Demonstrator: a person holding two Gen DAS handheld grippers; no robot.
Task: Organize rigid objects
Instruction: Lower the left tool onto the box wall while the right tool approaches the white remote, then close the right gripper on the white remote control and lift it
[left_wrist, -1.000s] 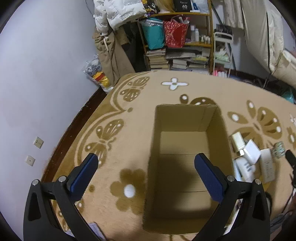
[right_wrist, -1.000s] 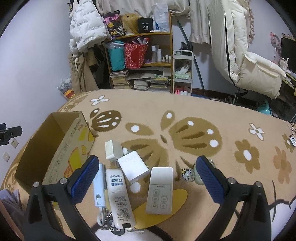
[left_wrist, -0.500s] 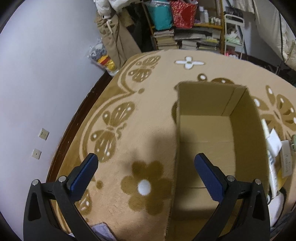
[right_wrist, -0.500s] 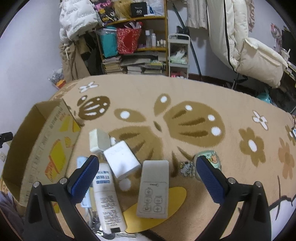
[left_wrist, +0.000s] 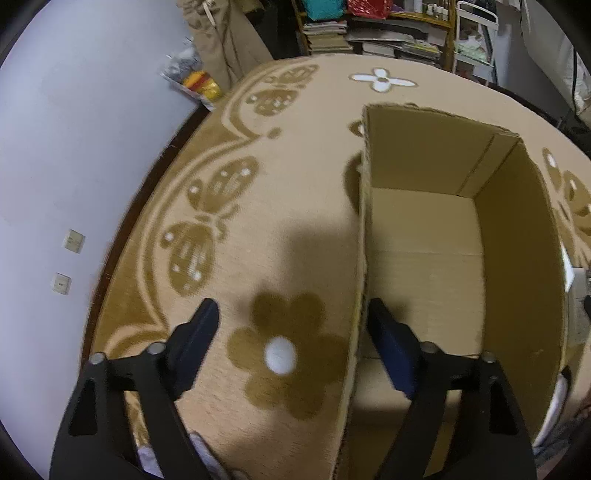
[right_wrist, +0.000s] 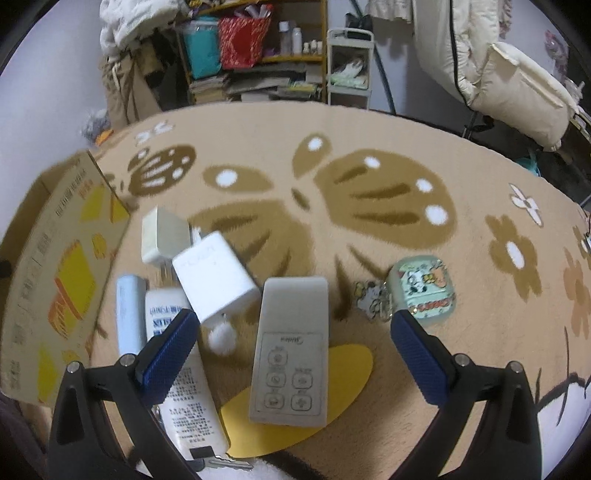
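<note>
The left gripper (left_wrist: 291, 314) straddled the cardboard box (left_wrist: 360, 258) wall, unclosed; the right gripper (right_wrist: 291, 332), wide, should centre squarely over the remote (right_wrist: 291, 347).

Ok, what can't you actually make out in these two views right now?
- Left wrist view: the items beyond the cardboard box are hidden by its far wall; only a white sliver shows.
- Left wrist view: motion blur leaves it unclear whether the left tongs touch the box wall.
- Right wrist view: the print on the white tube is blurred and partly covered by a finger of the right tongs.
- Right wrist view: the keys are cut off by the bottom edge.
</note>
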